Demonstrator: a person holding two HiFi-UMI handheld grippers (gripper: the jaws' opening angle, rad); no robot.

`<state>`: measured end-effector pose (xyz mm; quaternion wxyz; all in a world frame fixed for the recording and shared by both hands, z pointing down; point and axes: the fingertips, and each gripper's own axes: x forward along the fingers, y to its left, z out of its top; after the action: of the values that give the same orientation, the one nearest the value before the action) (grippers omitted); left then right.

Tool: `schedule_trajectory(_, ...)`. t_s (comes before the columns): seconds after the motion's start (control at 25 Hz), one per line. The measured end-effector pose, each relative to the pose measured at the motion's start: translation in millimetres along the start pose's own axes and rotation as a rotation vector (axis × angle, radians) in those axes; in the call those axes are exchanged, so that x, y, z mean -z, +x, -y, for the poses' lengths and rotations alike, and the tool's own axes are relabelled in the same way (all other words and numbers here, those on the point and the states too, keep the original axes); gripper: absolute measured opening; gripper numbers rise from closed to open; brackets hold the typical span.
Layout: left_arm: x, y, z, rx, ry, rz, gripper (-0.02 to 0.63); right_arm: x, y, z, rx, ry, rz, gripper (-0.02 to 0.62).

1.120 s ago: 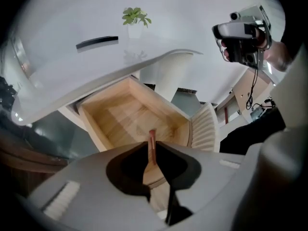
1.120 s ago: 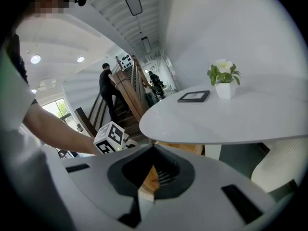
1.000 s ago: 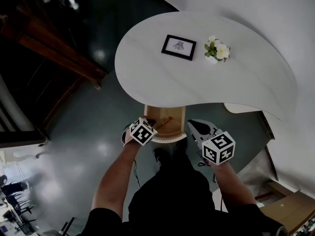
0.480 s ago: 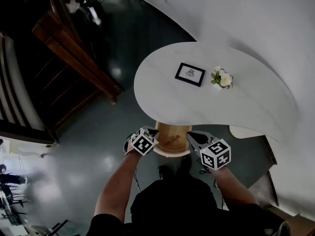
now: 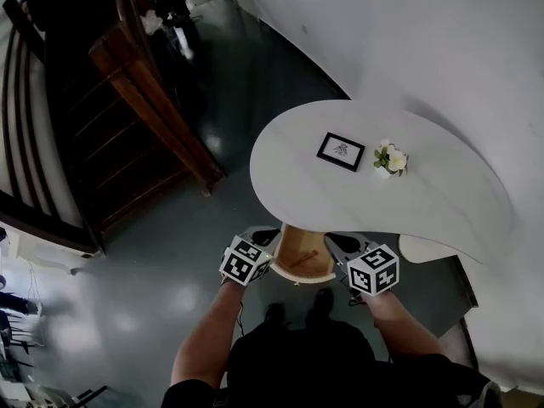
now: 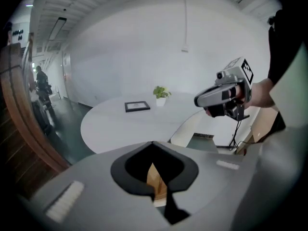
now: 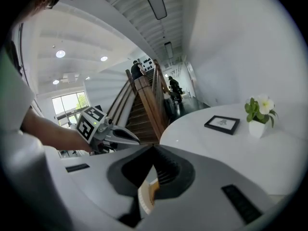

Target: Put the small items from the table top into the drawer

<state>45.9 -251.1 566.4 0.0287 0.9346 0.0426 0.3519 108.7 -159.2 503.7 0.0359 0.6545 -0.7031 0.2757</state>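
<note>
A black picture frame (image 5: 341,151) and a small white pot of flowers (image 5: 390,160) stand on the white curved table (image 5: 442,202). Under its near edge a wooden drawer (image 5: 299,260) is pulled out, with a thin brown thing lying in it. My left gripper (image 5: 267,235) hangs shut and empty just left of the drawer. My right gripper (image 5: 334,241) is shut and empty just right of it. In the left gripper view the frame (image 6: 137,106) and the pot (image 6: 161,95) sit far ahead, and the drawer wood shows past the jaws. The right gripper view shows the frame (image 7: 222,124) and the flowers (image 7: 259,109).
A dark wooden staircase (image 5: 127,117) rises at the left over a grey glossy floor (image 5: 161,262). A white wall (image 5: 408,32) runs behind the table. People stand far off near the stairs (image 7: 173,88). The person's feet (image 5: 321,300) are just below the drawer.
The head camera has drawn back and turned, so the table sits lower right and smaller. Both grippers keep their places on either side of the drawer.
</note>
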Motion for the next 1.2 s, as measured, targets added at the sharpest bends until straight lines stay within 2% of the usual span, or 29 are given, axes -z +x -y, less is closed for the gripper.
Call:
schedule_trajectory(0.16, -29.9, -40.7, -12.5, 0.014, -0.166, 0.217, 0.009, -13.7, -3.9, -16.4, 0.058, -0.001, 0.042, -0.002)
schedule_trajectory(0.2, -37.1, -52.0, -14.6, 0.016, -0.186, 0.264, 0.009, -17.2, -5.9, -21.2, 0.077, -0.001, 0.055, -0.002)
schedule_trajectory(0.44, -60.4, -105.9, -6.5, 0.077, -0.106, 0.42, 0.009, -31.5, -20.2, -55.5, 0.182, 0.025, 0.138, -0.002)
schedule_trajectory(0.6, -63.2, -133.8, 0.1, 0.123, -0.069, 0.469, 0.009, -34.6, -32.7, -87.2, 0.256, -0.004, 0.178, -0.002)
schedule_trajectory(0.8, -52.9, -158.4, -2.7, 0.144, -0.055, 0.493, 0.011, -38.5, -50.1, -122.6, 0.324, -0.033, 0.221, -0.002)
schedule_trajectory(0.96, -53.1, -172.8, -5.7, 0.147, -0.05, 0.516, 0.011, -50.4, -60.4, -138.0, 0.348, -0.064, 0.256, -0.002)
schedule_trajectory(1.2, -70.7, -182.6, -0.1, 0.121, -0.045, 0.538, 0.011, -68.5, -81.4, -137.2, 0.351, -0.094, 0.304, -0.002)
